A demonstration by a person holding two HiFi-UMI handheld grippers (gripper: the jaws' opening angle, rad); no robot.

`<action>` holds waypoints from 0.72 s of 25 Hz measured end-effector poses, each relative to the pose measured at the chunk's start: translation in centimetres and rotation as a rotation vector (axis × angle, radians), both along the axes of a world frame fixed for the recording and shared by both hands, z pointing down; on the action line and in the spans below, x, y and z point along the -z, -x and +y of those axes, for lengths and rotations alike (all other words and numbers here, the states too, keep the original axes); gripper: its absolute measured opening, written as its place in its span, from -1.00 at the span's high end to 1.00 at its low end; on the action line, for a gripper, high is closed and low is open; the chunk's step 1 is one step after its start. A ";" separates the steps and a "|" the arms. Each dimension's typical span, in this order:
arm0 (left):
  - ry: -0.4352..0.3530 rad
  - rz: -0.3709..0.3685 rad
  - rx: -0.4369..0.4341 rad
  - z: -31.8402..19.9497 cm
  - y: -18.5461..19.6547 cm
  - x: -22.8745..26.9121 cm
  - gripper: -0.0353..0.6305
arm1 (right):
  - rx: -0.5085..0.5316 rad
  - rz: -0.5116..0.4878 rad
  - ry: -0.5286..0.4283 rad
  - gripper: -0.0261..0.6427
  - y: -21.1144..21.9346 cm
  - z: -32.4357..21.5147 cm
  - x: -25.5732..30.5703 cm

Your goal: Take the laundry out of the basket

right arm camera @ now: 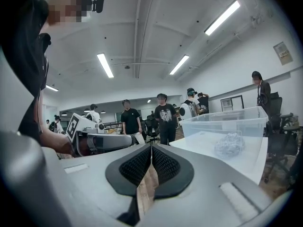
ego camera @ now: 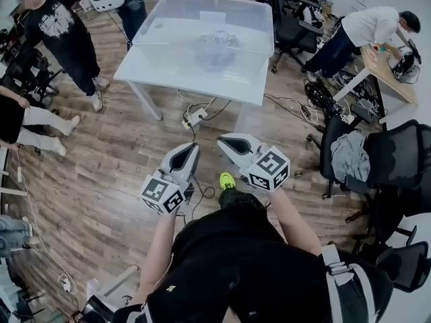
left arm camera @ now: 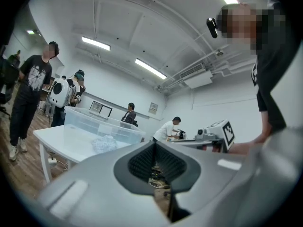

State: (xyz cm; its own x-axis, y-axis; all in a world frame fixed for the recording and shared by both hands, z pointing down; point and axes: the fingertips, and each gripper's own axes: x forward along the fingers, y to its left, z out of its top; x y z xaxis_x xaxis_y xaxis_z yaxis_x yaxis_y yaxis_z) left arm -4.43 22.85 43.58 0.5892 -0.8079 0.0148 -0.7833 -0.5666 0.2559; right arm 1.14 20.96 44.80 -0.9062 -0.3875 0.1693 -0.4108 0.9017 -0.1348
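Observation:
The basket is a clear plastic bin (ego camera: 160, 20) on a white table (ego camera: 168, 79) ahead of me. One crumpled pale piece of laundry (ego camera: 216, 46) lies inside it. Both grippers hang close to my body over the wooden floor, well short of the table. My left gripper (ego camera: 191, 148) is shut with nothing in it, and so is my right gripper (ego camera: 227, 140). The left gripper view has its jaws (left arm camera: 155, 144) meeting, with the bin (left arm camera: 85, 123) and laundry (left arm camera: 104, 144) far off. From the right gripper (right arm camera: 150, 148), the bin (right arm camera: 222, 121) and laundry (right arm camera: 229, 144) show at the right.
A power strip (ego camera: 194, 118) and cables lie on the floor under the table's near edge. People stand at the left (ego camera: 64, 32), and another bends over a desk (ego camera: 363, 29) at the right. Office chairs (ego camera: 397, 160) crowd the right side.

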 end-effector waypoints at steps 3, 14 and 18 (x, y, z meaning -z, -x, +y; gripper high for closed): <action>0.002 -0.007 0.020 -3.1 -0.2 0.4 0.87 | 0.020 -0.008 0.001 0.91 0.0 -3.2 0.4; -0.010 -0.141 0.031 -14.7 -3.6 0.3 0.87 | 0.083 -0.031 0.018 0.89 -1.3 -14.2 0.5; -0.012 -0.119 0.048 -18.2 -4.5 0.4 0.87 | 0.114 -0.045 0.025 0.89 -1.6 -17.0 0.3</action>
